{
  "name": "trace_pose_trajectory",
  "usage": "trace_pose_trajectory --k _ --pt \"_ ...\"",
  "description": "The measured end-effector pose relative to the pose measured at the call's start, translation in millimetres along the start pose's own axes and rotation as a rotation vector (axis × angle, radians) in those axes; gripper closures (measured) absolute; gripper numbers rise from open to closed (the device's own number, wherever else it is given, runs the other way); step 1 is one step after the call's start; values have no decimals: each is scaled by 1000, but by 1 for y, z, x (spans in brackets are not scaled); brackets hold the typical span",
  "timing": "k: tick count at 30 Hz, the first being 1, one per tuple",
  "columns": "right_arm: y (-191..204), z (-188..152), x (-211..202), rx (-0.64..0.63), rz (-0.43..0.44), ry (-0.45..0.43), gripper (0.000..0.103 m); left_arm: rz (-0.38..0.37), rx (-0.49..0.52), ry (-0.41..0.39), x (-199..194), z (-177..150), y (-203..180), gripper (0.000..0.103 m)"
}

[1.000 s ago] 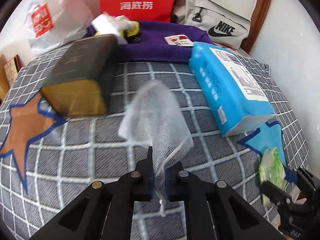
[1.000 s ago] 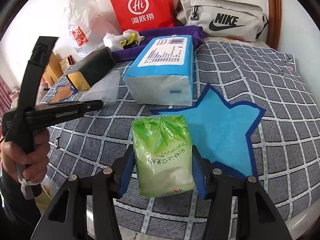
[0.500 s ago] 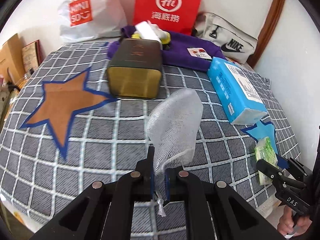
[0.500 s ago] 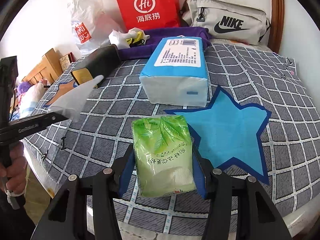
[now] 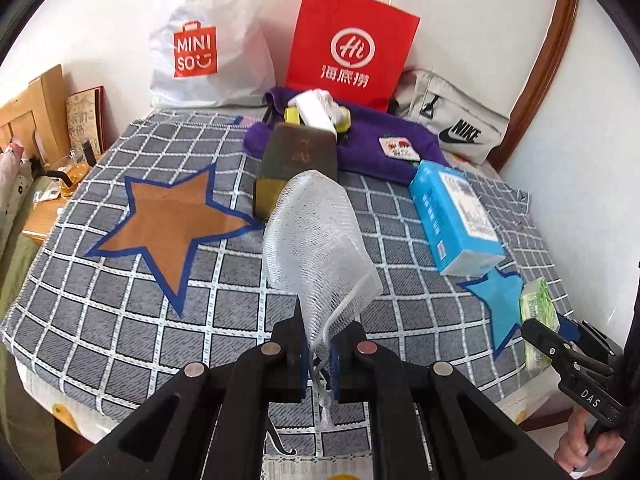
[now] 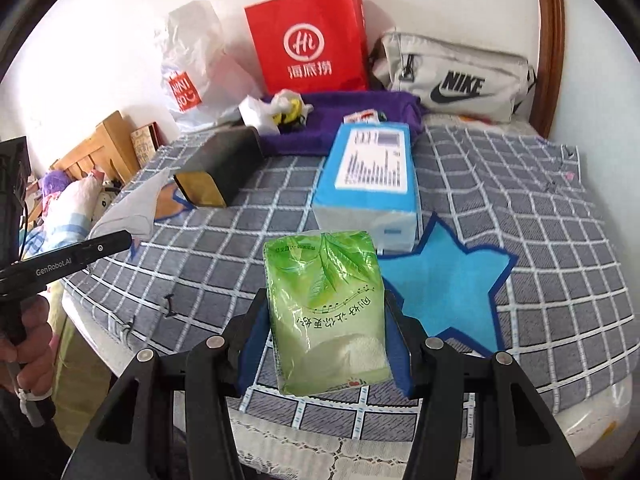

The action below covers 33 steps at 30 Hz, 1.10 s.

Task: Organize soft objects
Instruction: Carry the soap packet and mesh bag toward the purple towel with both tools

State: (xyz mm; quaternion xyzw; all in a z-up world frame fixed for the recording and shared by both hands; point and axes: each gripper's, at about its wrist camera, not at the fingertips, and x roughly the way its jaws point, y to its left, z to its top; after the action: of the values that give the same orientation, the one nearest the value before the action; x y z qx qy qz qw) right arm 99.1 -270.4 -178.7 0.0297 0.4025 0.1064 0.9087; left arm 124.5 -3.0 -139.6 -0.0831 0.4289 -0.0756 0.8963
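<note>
- Mesh pouch [image 5: 316, 236] between the left fingers: white open netting.
- Tissue pack [image 6: 326, 312] between the right fingers: glossy green plastic film.
- Bedcover [image 6: 540, 208] beyond: woven cloth.

Left gripper [image 5: 319, 346] pinched tight, angled down; right gripper [image 6: 326, 330] half-spread, clamping, tilted down; a hand [image 6: 24, 344], probably the left, grips its handle.

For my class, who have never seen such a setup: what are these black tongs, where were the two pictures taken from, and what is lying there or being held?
No robot here: a person holds a hand-squeezed black tool in each hand, each with a camera looking along its fingers. The left tool is shut on a white mesh pouch. The right tool is shut on a green tissue packet. Both hang above a checked bedspread with star patches, where a blue tissue pack and a dark tin lie. Bags stand at the wall.
</note>
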Motion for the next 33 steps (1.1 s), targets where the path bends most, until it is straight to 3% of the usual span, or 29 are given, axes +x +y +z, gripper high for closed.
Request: trace_pose_trajectory --k 17,25,33 --pt "3 42 -35 22 4 -63 51 -1 -3 -88 -35 46 -6 95" --pt "-6 73 -32 31 -19 -82 50 -8 17 -102 -26 74 -17 95" --pt "-19 112 -11 39 10 -65 50 -14 32 -89 -2 105 -28 95"
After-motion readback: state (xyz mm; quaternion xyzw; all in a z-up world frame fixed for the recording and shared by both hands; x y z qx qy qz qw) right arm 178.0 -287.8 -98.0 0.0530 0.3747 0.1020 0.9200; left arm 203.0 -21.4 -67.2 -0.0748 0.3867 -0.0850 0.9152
